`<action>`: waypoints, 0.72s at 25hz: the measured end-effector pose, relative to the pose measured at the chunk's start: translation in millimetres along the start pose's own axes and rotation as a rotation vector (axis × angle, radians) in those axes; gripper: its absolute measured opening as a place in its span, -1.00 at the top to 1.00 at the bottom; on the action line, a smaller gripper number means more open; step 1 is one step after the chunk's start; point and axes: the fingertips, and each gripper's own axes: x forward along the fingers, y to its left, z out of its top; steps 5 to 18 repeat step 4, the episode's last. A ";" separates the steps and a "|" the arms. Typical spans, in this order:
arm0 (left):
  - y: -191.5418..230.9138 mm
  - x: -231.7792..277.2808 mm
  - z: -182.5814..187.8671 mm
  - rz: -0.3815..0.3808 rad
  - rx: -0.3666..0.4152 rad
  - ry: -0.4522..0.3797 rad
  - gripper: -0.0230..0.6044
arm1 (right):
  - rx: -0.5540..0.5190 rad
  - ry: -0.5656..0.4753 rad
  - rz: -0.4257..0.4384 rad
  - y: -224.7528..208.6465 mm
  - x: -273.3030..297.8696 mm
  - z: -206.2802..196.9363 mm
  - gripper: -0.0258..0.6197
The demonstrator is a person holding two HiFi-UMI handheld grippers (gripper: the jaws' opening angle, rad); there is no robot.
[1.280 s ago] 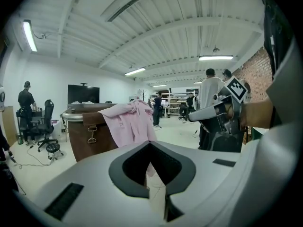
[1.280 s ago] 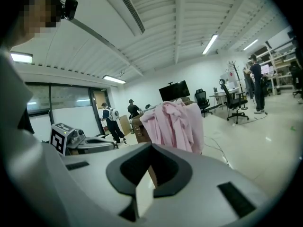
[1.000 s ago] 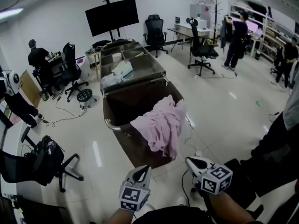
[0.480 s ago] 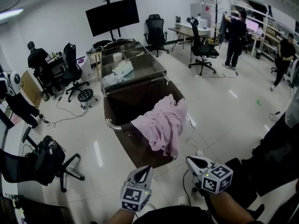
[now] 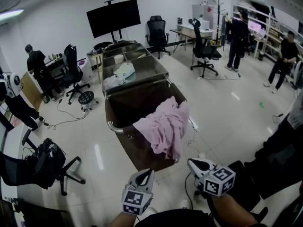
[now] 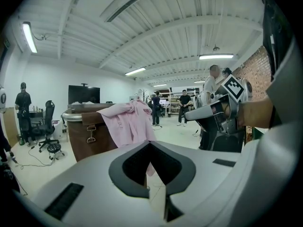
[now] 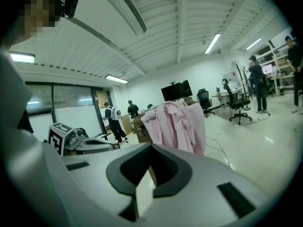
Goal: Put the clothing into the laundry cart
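Note:
A pink garment [image 5: 163, 126] hangs over the near right rim of the brown laundry cart [image 5: 110, 125], part inside and part down the outer wall. Both grippers are low in the head view, on the near side of the cart and apart from the cloth. My left gripper [image 5: 147, 173] is shut and empty, and so is my right gripper [image 5: 192, 163]. In the left gripper view the garment [image 6: 128, 122] drapes over the cart [image 6: 85, 138] beyond the shut left gripper [image 6: 152, 183]. The right gripper view shows the garment [image 7: 175, 122] ahead of the shut right gripper [image 7: 144, 188].
A steel table [image 5: 135, 63] with white bundles stands just behind the cart. A black screen [image 5: 113, 16] is at the back. Office chairs [image 5: 47, 167] [image 5: 204, 48] flank the area. Cables [image 5: 66, 115] trail on the floor at left. People stand at the far right and left.
Both grippers and the garment stay put. Only people in the background at the right have shifted.

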 end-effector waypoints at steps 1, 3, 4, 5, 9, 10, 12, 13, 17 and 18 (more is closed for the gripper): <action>0.2 -0.1 -0.5 0.000 -0.001 0.001 0.93 | -0.002 0.001 0.000 0.0 0.0 0.0 0.91; 0.8 -0.3 -1.6 -0.001 -0.001 0.004 0.93 | -0.004 0.002 -0.001 -0.3 0.1 -0.2 0.91; 1.1 -0.4 -2.1 -0.001 0.000 0.005 0.93 | -0.005 0.003 -0.001 -0.4 0.1 -0.2 0.91; 1.1 -0.4 -2.1 -0.001 0.000 0.005 0.93 | -0.005 0.003 -0.001 -0.4 0.1 -0.2 0.91; 1.1 -0.4 -2.1 -0.001 0.000 0.005 0.93 | -0.005 0.003 -0.001 -0.4 0.1 -0.2 0.91; 1.1 -0.4 -2.1 -0.001 0.000 0.005 0.93 | -0.005 0.003 -0.001 -0.4 0.1 -0.2 0.91; 1.1 -0.4 -2.1 -0.001 0.000 0.005 0.93 | -0.005 0.003 -0.001 -0.4 0.1 -0.2 0.91; 1.1 -0.4 -2.1 -0.001 0.000 0.005 0.93 | -0.005 0.003 -0.001 -0.4 0.1 -0.2 0.91; 1.1 -0.4 -2.1 -0.001 0.000 0.005 0.93 | -0.005 0.003 -0.001 -0.4 0.1 -0.2 0.91; 1.1 -0.4 -2.1 -0.001 0.000 0.005 0.93 | -0.005 0.003 -0.001 -0.4 0.1 -0.2 0.91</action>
